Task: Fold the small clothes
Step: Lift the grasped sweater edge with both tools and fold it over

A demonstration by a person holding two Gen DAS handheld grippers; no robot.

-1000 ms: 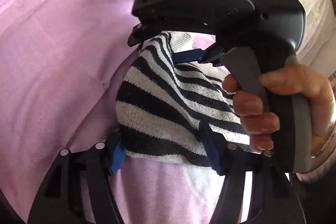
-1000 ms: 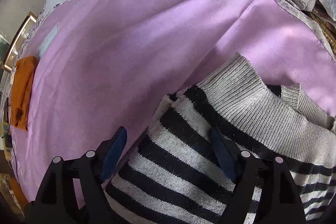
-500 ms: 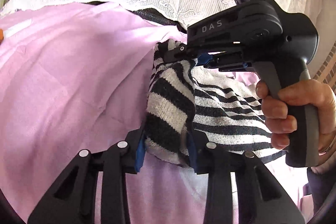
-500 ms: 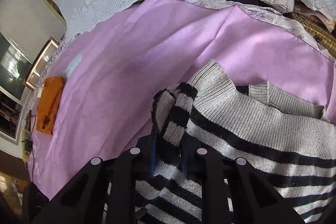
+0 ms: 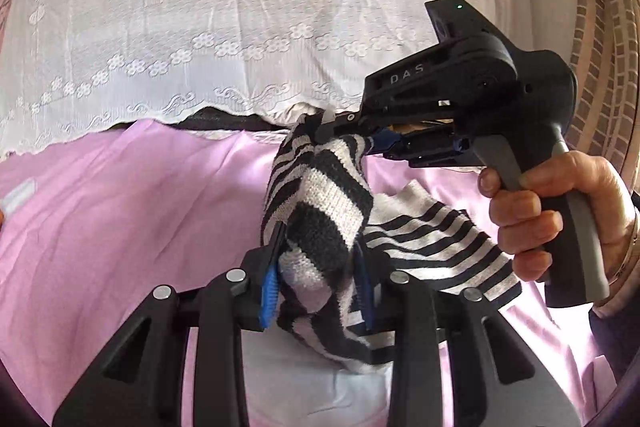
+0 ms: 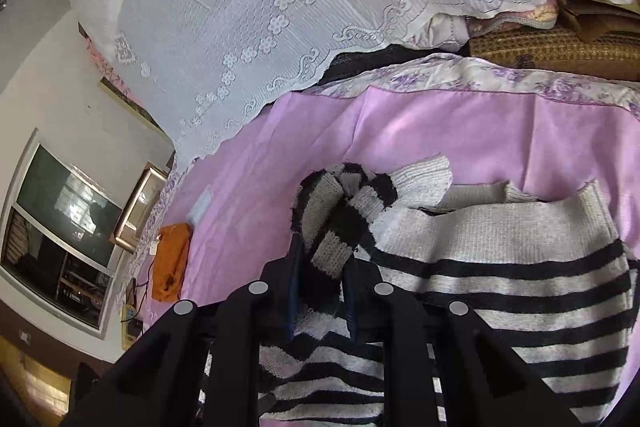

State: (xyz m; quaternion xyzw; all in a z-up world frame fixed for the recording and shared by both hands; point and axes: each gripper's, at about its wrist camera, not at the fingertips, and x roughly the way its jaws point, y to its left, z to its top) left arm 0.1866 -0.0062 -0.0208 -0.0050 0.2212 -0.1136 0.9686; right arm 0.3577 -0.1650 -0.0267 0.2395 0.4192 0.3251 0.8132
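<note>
Both grippers clamped in the last second: a second ago the jaws stood wide around the sweater (image 5: 320,211), then you closed them on it. Left gripper (image 5: 318,281) pinched a bunched striped edge; right gripper (image 5: 352,135) pinched another bunch farther up the same side. You also lifted: that edge hung off the bed (image 5: 120,211), stretched between the two grippers, while the rest of the sweater lay on the pink sheet toward the bed's right side. Judgement: grasp was done, fold-over came next. Risk: thick bunched knit could slip or fold unevenly.
</note>
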